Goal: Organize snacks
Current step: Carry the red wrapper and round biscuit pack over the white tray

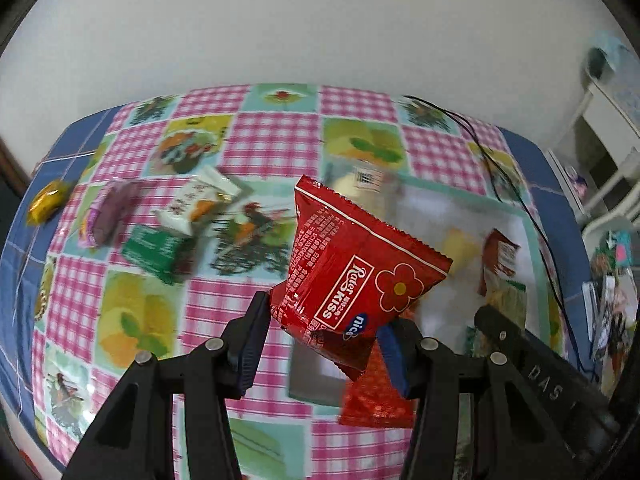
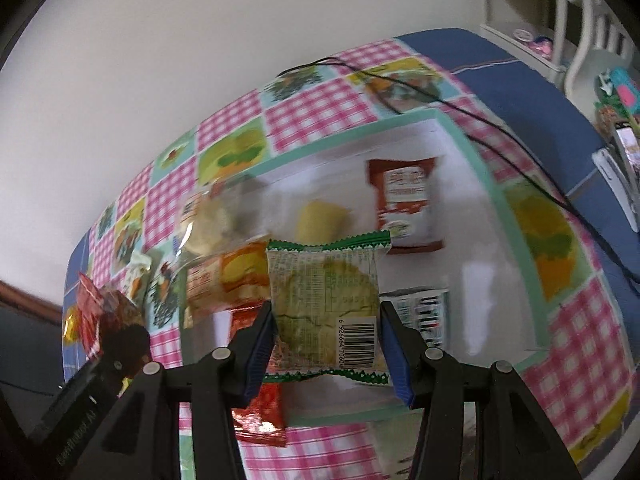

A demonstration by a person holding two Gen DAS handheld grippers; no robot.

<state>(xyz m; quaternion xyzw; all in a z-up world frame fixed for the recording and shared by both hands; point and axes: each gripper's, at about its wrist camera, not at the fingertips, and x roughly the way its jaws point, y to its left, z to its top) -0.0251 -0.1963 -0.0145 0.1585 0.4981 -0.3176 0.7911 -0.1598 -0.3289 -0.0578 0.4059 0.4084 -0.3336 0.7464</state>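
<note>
Snacks under transfer: my left gripper [image 1: 324, 332] is pinched on a red packet [image 1: 352, 276] at its lower end, so the bag stands up above the blue pads [image 1: 252, 344] and clear of the checked tablecloth [image 1: 256, 136]. My right gripper [image 2: 326, 340] is clamped across a green-edged biscuit packet [image 2: 324, 304], flat between the pads, hanging over the white tray [image 2: 472, 184]. Several packets already lie in that tray; others, among them a green packet [image 1: 156, 252] and a white one [image 1: 196, 204], remain loose on the cloth. Recommendation: I should carry each packet fully inside the mint rim before lowering, aim for bare tray floor, not on top of the brown-and-white packet [image 2: 404, 204], and let go only near the floor. The red packet's narrow grip looks liable to swing. Black cable [image 2: 480, 120] beside the tray is a snag risk.
</note>
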